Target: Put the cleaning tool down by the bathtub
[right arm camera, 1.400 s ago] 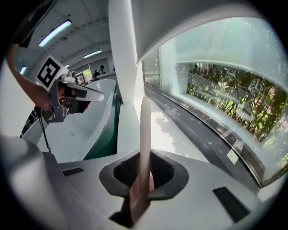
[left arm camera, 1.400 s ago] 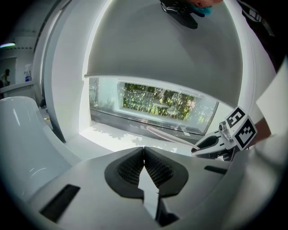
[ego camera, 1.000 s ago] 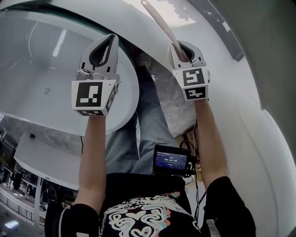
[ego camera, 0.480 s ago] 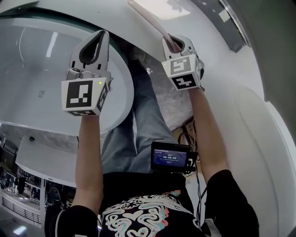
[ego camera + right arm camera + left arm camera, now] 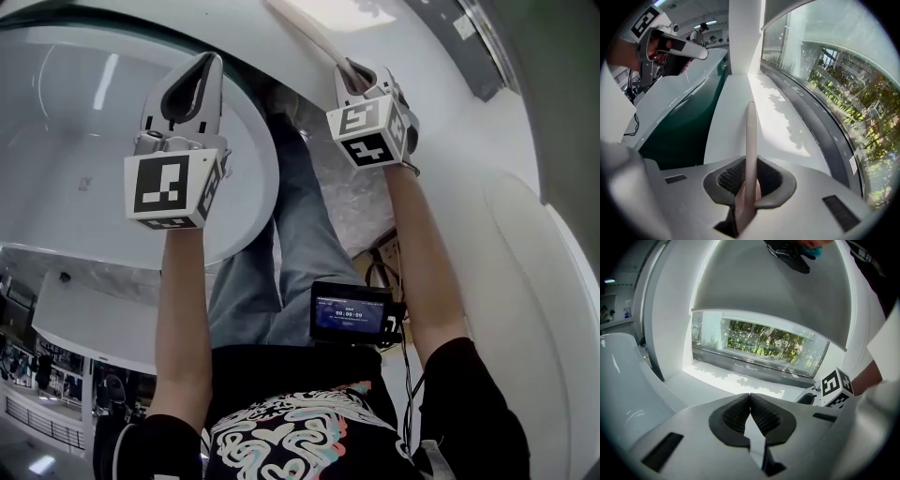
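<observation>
The cleaning tool's long pinkish-beige handle runs up and to the left from my right gripper, which is shut on its near end. In the right gripper view the handle stands straight up between the ribbed pads, over a white ledge; its head is out of sight. My left gripper hovers over the white bathtub's rim. Its jaws are shut and hold nothing. The bathtub basin fills the head view's left.
The person's jeans-clad legs stand between the tub and a white curved wall. A small screen with cables hangs at the chest. A long window runs behind the ledge. Above the tub side hangs the left gripper.
Both grippers have drifted slightly up and away from the body. The right gripper still holds the handle, and the left stays shut and empty.
</observation>
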{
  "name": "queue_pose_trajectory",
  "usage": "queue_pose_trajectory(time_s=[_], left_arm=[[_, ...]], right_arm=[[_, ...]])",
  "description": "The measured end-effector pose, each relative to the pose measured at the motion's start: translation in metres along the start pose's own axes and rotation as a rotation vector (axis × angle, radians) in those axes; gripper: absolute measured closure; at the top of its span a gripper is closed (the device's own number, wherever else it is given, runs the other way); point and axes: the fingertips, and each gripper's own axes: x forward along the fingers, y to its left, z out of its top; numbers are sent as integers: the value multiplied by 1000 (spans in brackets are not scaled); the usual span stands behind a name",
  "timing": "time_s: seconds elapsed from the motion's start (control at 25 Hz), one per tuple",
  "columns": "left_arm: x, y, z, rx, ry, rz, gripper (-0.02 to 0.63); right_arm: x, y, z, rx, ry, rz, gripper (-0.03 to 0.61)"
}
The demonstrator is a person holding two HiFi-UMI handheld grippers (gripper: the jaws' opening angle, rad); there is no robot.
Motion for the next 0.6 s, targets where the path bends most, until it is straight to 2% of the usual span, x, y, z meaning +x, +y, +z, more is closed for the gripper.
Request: queue_pose_trajectory(time_s=[0.28, 0.6], left_arm=[[-4, -1, 0, 3, 1, 2, 597], [-9, -2, 0, -5, -5, 4, 597]], right_arm=[[-1, 0, 3, -33, 46, -3, 508], [-11, 1, 10, -17, 28, 3, 508]])
